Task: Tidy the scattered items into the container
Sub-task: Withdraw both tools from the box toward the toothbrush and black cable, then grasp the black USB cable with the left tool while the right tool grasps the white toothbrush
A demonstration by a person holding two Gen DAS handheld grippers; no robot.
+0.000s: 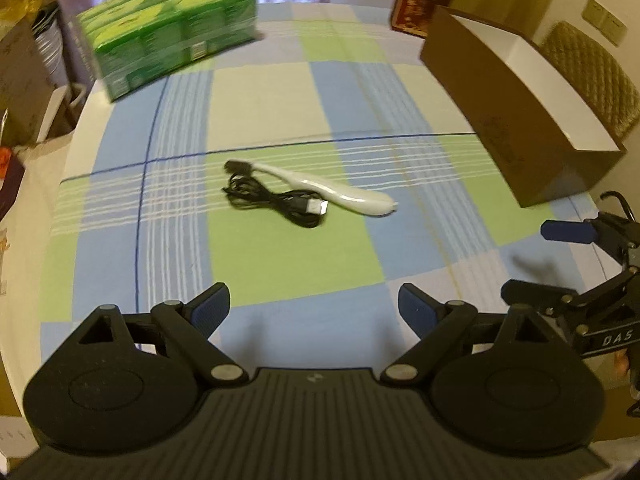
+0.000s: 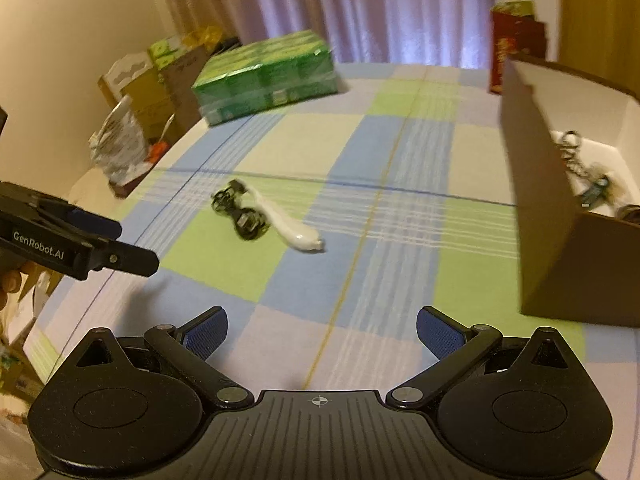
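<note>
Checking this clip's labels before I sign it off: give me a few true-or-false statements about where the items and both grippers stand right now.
1. The left gripper is open and holds nothing. True.
2. The right gripper is shut on the black USB cable. False: it is open and empty, and the cable lies on the checked tablecloth.
3. The white handled tool lies right beside the cable. True.
4. The brown cardboard box is empty. False: a keyring with keys is already inside.
5. The green shrink-wrapped pack sits inside the box. False: it stands on the table's far left corner.
</note>
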